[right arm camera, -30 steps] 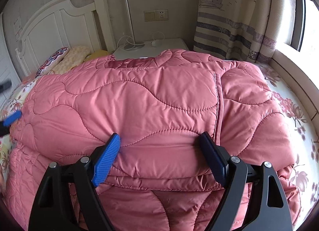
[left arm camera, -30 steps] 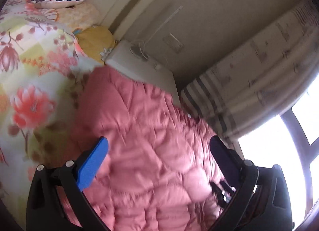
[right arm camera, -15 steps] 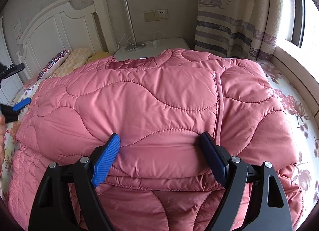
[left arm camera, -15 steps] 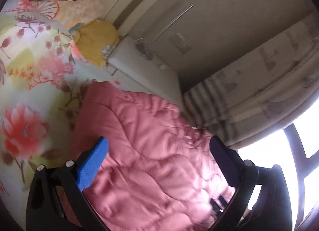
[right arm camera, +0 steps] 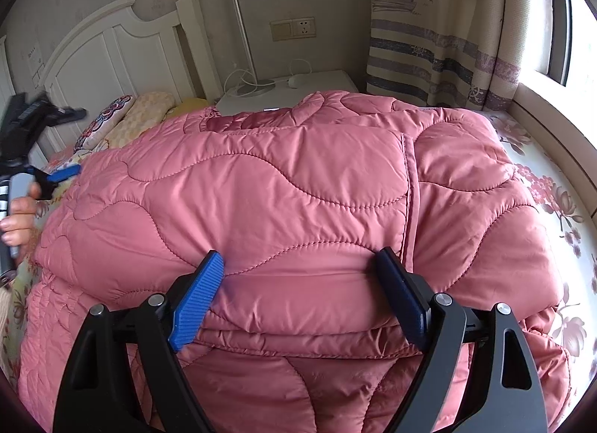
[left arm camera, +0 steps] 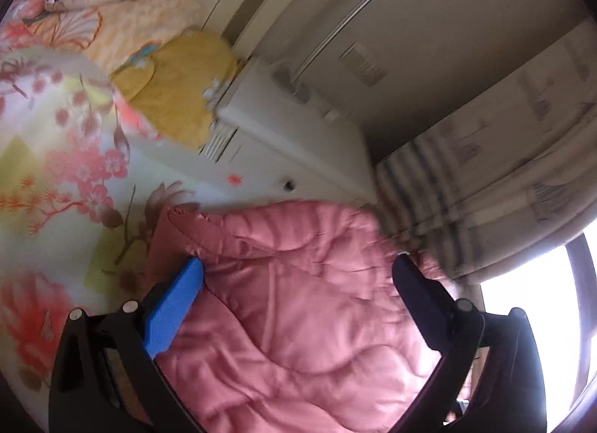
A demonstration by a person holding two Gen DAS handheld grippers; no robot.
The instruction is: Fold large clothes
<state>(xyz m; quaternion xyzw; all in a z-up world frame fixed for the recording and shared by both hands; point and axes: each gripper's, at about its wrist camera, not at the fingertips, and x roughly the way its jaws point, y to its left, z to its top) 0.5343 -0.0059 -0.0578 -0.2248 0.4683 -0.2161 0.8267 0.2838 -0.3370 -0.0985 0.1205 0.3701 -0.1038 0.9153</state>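
A large pink quilted coat (right arm camera: 298,190) lies folded in thick layers on the flowered bed sheet (right arm camera: 552,209). My right gripper (right arm camera: 298,265) is open, its jaws wide apart, resting against the front edge of the top fold. My left gripper (left arm camera: 298,276) is open and empty, above the coat's (left arm camera: 298,302) left side. It also shows in the right wrist view (right arm camera: 56,171), held by a hand at the coat's far left edge.
A white headboard (right arm camera: 112,59) and pillows (right arm camera: 123,115) are at the bed's head. A white nightstand (right arm camera: 291,93) with a lamp base and cables stands behind the coat. A striped curtain (right arm camera: 440,41) and window lie to the right.
My left gripper has pulled back and up from the coat, so more sheet and nightstand show. My right gripper has not moved.
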